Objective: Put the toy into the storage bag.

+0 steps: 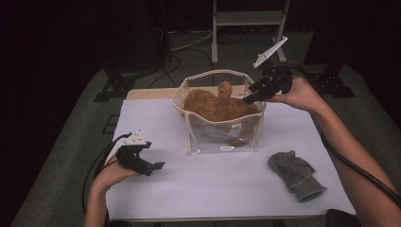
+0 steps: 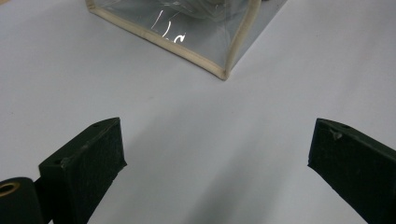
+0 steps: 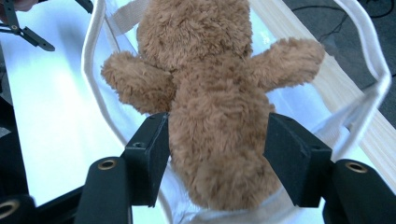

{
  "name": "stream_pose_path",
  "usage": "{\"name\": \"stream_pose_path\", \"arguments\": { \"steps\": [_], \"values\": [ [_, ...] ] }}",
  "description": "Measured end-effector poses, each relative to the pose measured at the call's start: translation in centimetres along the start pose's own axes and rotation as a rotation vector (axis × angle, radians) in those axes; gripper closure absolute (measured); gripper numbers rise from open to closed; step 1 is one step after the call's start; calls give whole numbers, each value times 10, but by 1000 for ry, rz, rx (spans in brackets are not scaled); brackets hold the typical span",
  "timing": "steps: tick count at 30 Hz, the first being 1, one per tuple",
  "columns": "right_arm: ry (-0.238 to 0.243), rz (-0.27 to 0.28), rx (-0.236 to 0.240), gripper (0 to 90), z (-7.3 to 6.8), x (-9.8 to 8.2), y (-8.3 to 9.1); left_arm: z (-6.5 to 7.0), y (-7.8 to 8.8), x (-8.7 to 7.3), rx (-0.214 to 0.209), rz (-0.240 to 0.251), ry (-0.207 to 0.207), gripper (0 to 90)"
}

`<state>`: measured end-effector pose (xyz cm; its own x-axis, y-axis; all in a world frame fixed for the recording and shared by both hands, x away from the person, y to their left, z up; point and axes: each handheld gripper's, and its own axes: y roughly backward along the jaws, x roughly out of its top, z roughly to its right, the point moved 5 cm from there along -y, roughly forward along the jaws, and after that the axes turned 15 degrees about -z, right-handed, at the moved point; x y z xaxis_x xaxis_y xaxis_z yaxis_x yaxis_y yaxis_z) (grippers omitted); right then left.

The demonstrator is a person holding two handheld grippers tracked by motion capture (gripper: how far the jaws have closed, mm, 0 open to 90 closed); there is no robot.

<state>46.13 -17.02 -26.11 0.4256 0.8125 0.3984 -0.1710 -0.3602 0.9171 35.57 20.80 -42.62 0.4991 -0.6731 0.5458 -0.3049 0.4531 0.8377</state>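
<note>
A clear bag (image 1: 222,137) with cream trim stands mid-table on the white cover. A brown teddy bear (image 1: 215,105) lies inside it, one limb poking above the rim. My right gripper (image 1: 249,98) hovers at the bag's far right rim, pointing in at the bear. In the right gripper view the bear's body (image 3: 210,93) shows between the jaws of the right gripper (image 3: 217,154); they stand apart at its flanks without squeezing the fur. My left gripper (image 1: 158,166) rests low at the front left, open and empty (image 2: 217,154), facing a bottom corner of the bag (image 2: 205,60).
A grey woollen sock (image 1: 295,175) lies on the cover at the front right. A wooden table edge (image 1: 151,92) shows behind the bag. Cables and a metal stand (image 1: 246,19) are on the floor beyond. The cover (image 1: 213,189) is bare in front of the bag.
</note>
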Motion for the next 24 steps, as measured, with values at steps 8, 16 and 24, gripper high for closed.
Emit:
{"name": "stream_pose_path", "arguments": {
  "steps": [8, 16, 24],
  "values": [
    [-29, 26, -9, 377, 2, -25, 12, -1, 0, 0, 2, -1, 0, 28],
    [-64, 31, -11, 366, 1, -52, 16, -1, 0, -1, 2, -3, 4, 28],
    [-99, 59, -9, 349, 3, -78, 17, 0, -2, -1, -3, -7, 10, 28]
  ]
}}
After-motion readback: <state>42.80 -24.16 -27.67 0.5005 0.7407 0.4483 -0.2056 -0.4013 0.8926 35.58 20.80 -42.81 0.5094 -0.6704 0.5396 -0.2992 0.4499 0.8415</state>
